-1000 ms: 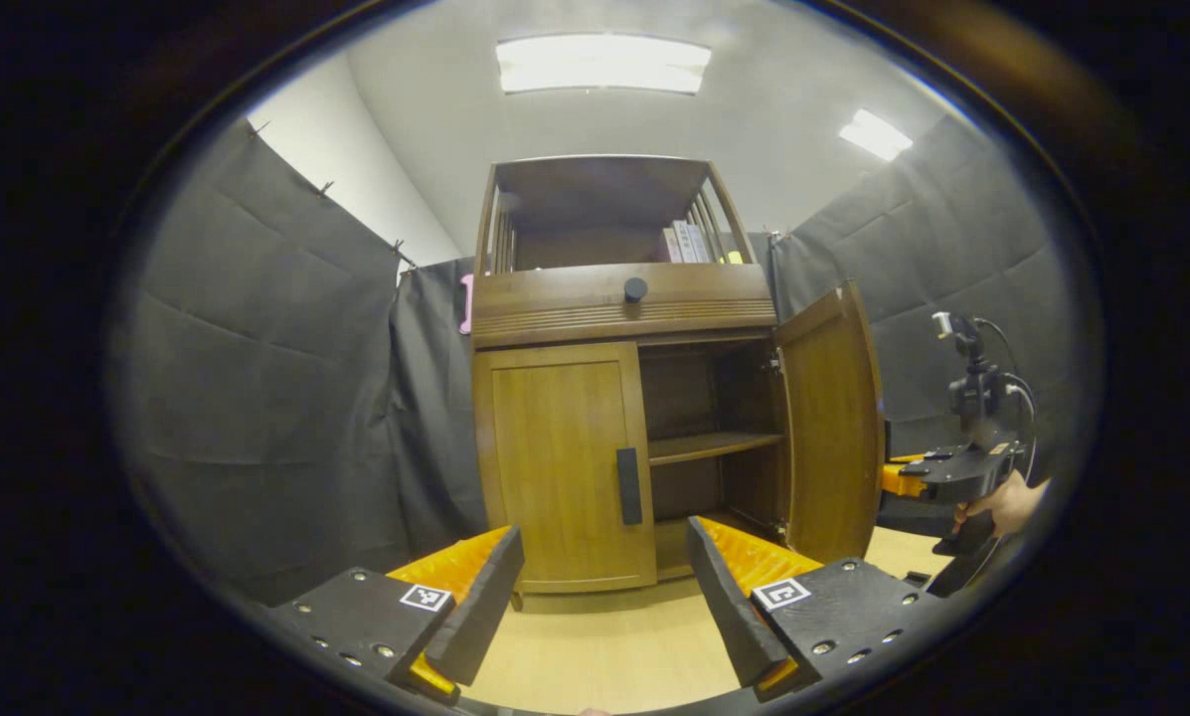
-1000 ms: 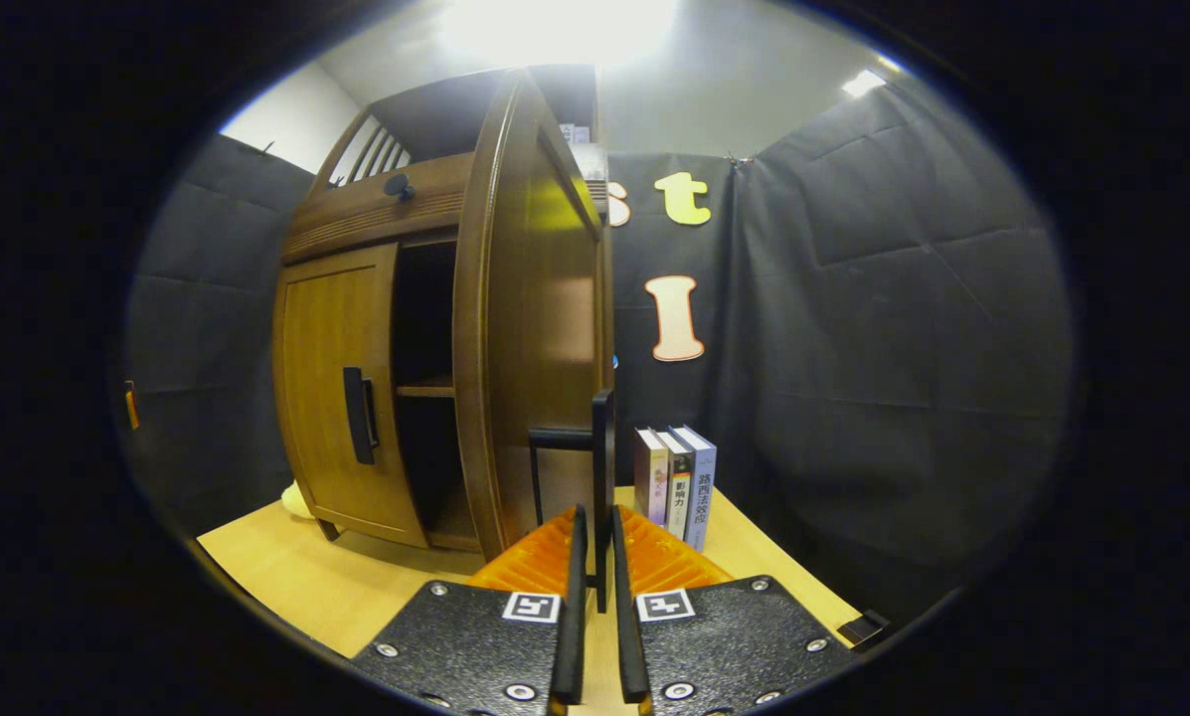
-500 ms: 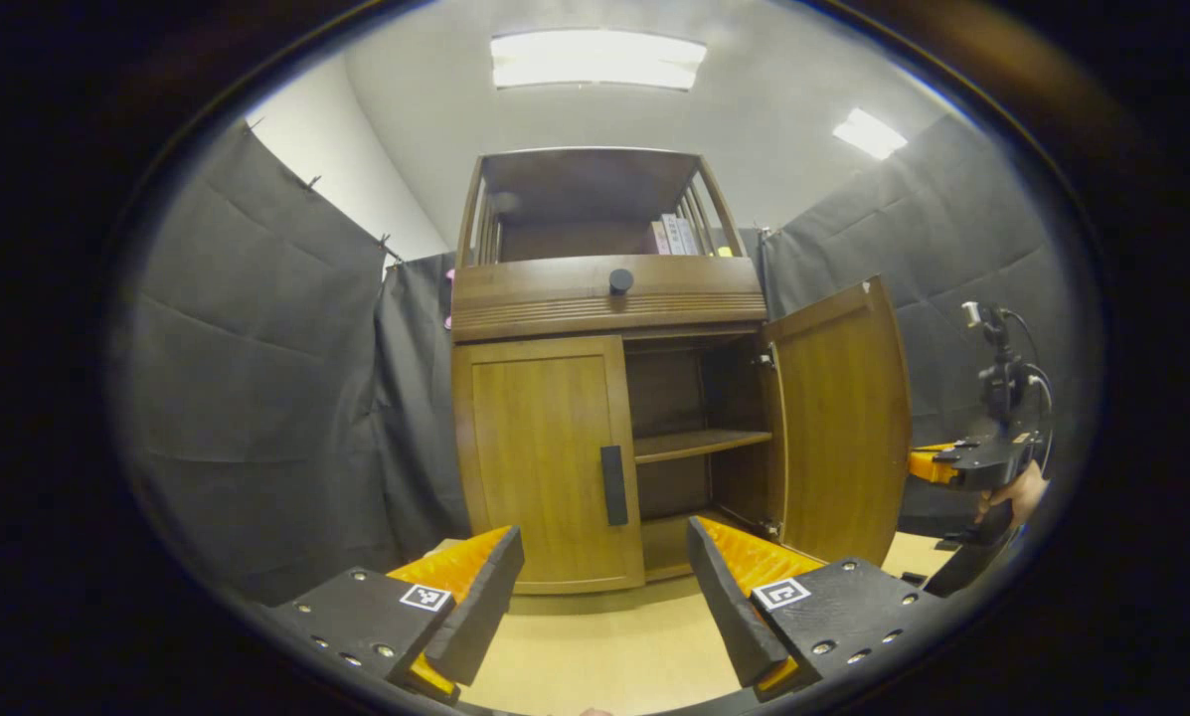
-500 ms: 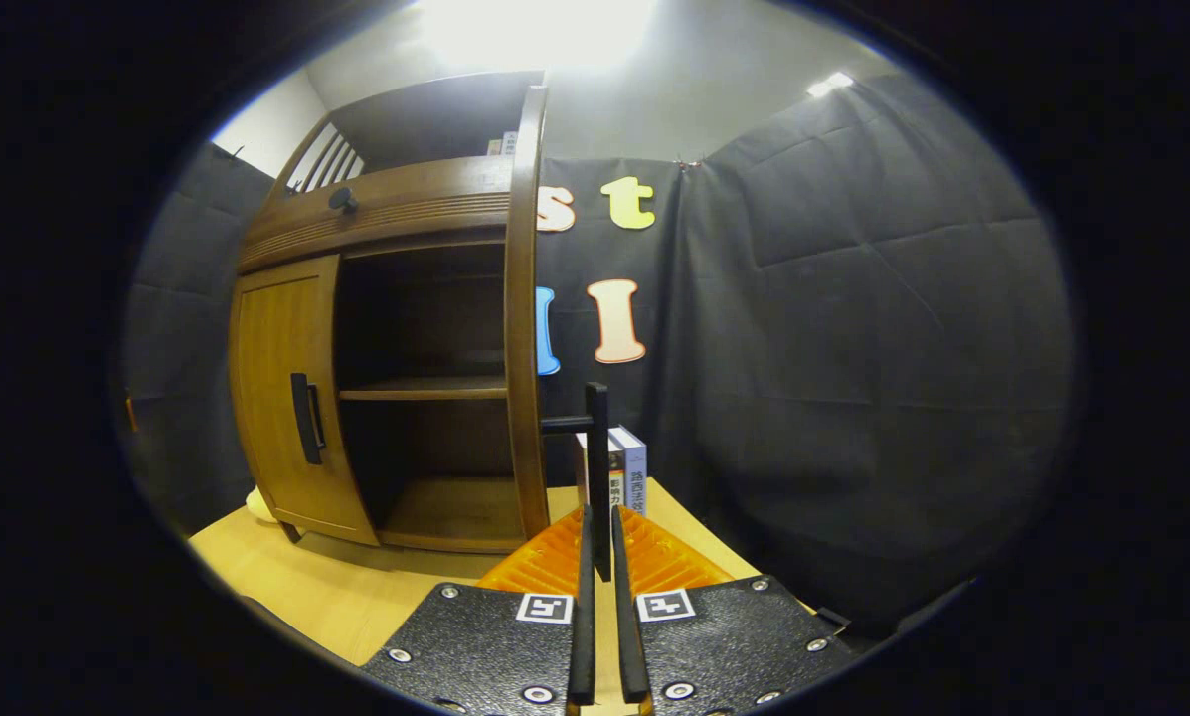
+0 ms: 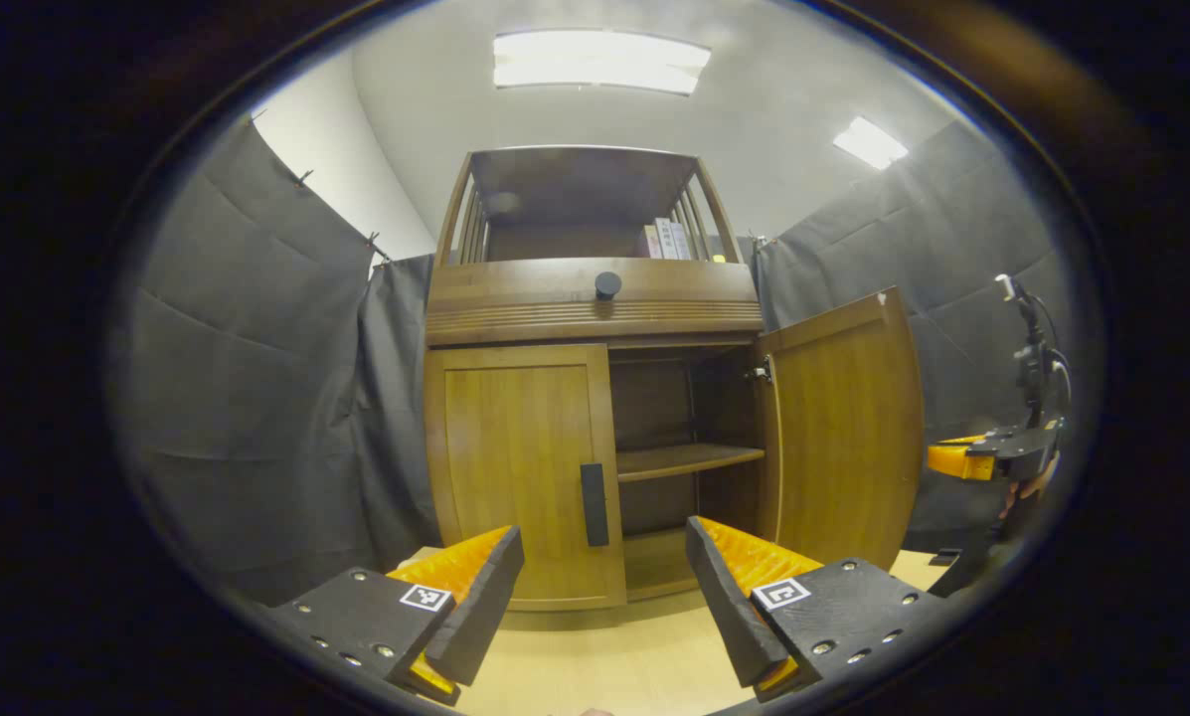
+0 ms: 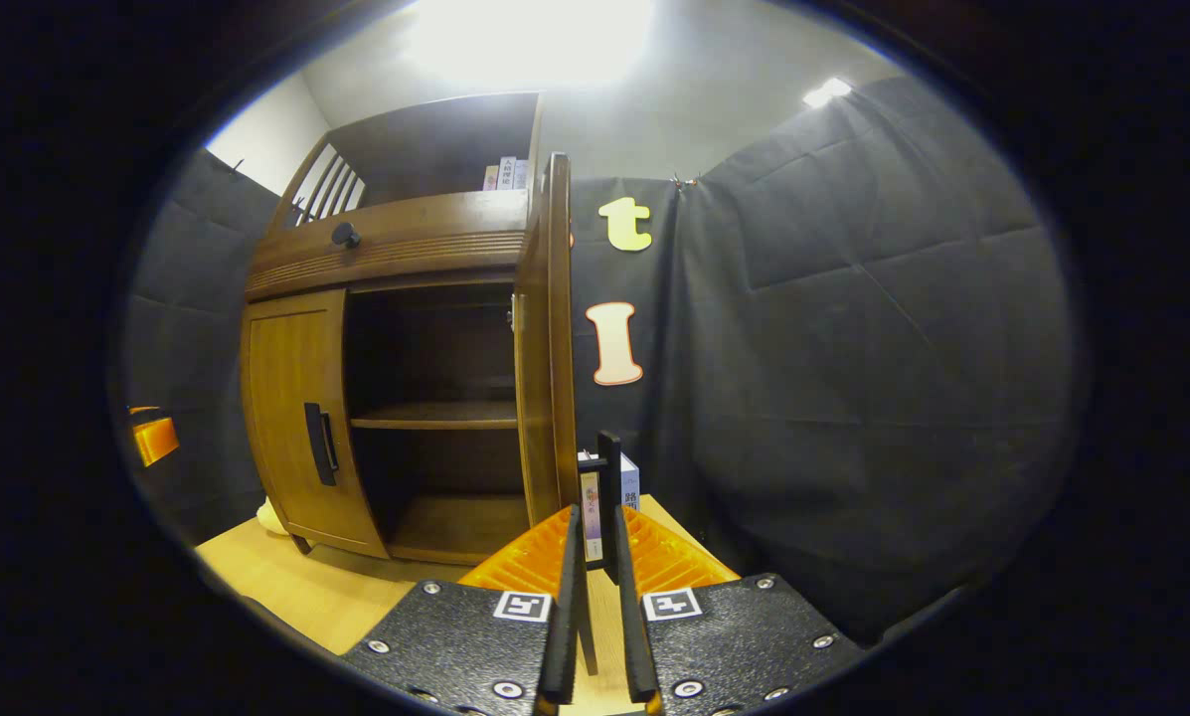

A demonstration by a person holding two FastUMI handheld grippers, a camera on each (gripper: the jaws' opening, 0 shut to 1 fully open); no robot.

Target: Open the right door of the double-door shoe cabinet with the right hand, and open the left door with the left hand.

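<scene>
Right gripper [image 6: 599,587]: jaws pinching the right door's handle [image 6: 609,487], right door [image 6: 545,348] swung wide. Left gripper [image 5: 604,597]: jaws spread, short of the shut left door [image 5: 520,467] and its handle [image 5: 595,504]. Shoe cabinet [image 5: 595,298] on desk [image 5: 604,656]; books [image 5: 666,239] on top shelf, spine print too small to read.

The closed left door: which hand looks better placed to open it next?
The left. The left gripper is open and faces the left door, its handle almost straight ahead. The right gripper is shut on the right door's handle, off to the side.
</scene>
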